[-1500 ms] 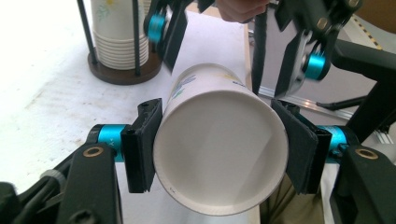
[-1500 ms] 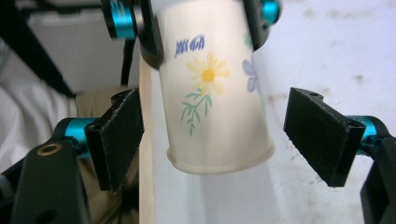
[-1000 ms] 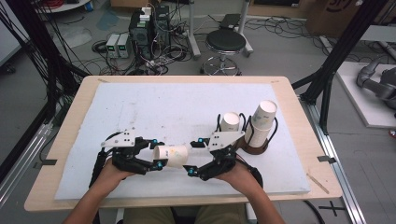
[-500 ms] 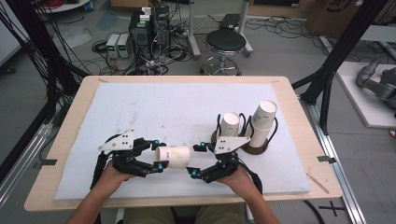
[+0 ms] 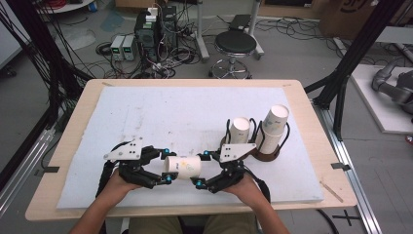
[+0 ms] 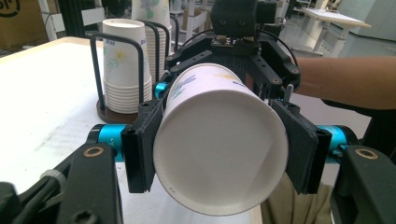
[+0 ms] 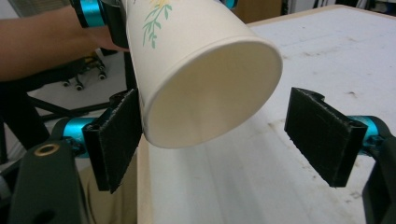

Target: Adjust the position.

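At the near edge of the bench, the left tool [image 5: 163, 169] is clamped on a white paper cup with a leaf print [image 5: 182, 166], held on its side just above the white foam mat [image 5: 170, 112]. In the left gripper view its pads press both sides of the cup's base end. The right tool [image 5: 204, 170] faces it from the right with its jaws apart around the cup's open rim [image 7: 212, 88]; one pad [image 7: 114, 135] lies touching or just beside the rim, the other [image 7: 324, 135] stands well clear.

The step in hand looks like a handover, or pulling one cup off a nested pair. The next move would be closing the right tool on the rim gently, since thin paper crushes easily.

Farther right, two stacks of white paper cups [image 5: 272, 126] stand in a dark wire holder [image 5: 265, 153], near the right hand. The bench's near edge lies close under both wrists, while the far and left parts of the mat offer open room.
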